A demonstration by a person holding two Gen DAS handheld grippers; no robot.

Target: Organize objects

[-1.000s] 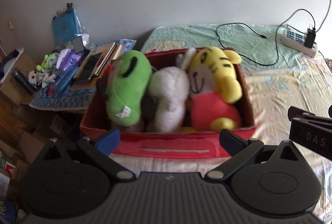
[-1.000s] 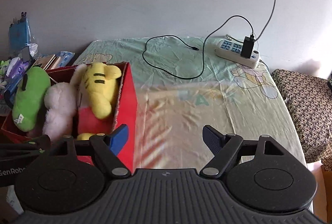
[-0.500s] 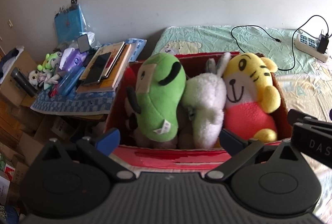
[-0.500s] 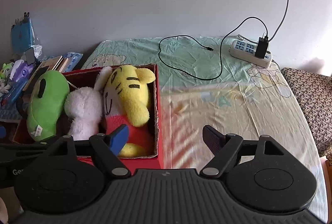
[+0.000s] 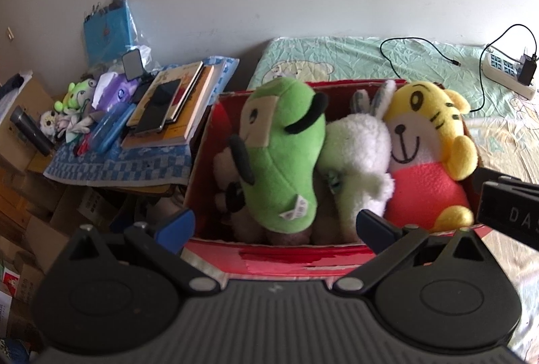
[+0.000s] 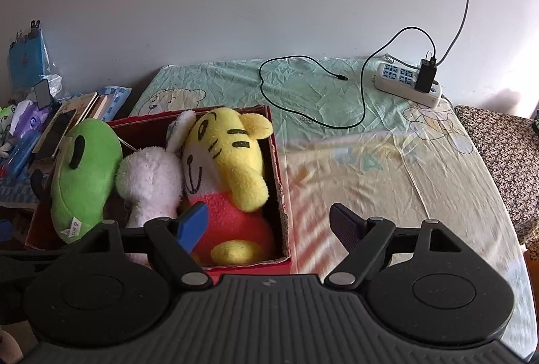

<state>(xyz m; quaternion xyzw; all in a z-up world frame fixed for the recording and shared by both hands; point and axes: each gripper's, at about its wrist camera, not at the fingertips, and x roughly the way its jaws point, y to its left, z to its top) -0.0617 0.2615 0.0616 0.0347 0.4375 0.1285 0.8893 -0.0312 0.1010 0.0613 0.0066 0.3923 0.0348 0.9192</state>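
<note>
A red cardboard box (image 5: pixel 286 258) sits on the bed and also shows in the right wrist view (image 6: pixel 281 182). It holds a green plush (image 5: pixel 279 155), a white rabbit plush (image 5: pixel 357 148) and a yellow tiger plush (image 5: pixel 427 141); a further white and black plush (image 5: pixel 224 182) is half hidden under the green one. They show again in the right wrist view: green plush (image 6: pixel 84 175), rabbit plush (image 6: pixel 148 182), tiger plush (image 6: pixel 229 168). My left gripper (image 5: pixel 274 224) is open and empty over the box's near wall. My right gripper (image 6: pixel 269 222) is open and empty at the box's right wall.
A side table (image 5: pixel 111 168) left of the box carries books (image 5: pixel 168 111), a phone, a pencil case and small toys. Cardboard boxes (image 5: pixel 30 215) stand below it. A power strip (image 6: pixel 407 84) with a black cable (image 6: pixel 313 94) lies on the bed sheet (image 6: pixel 387 182) by the wall.
Both grippers moved left and rose, so the box sits more to the right in both views and I look further down into it. Both stayed open.
</note>
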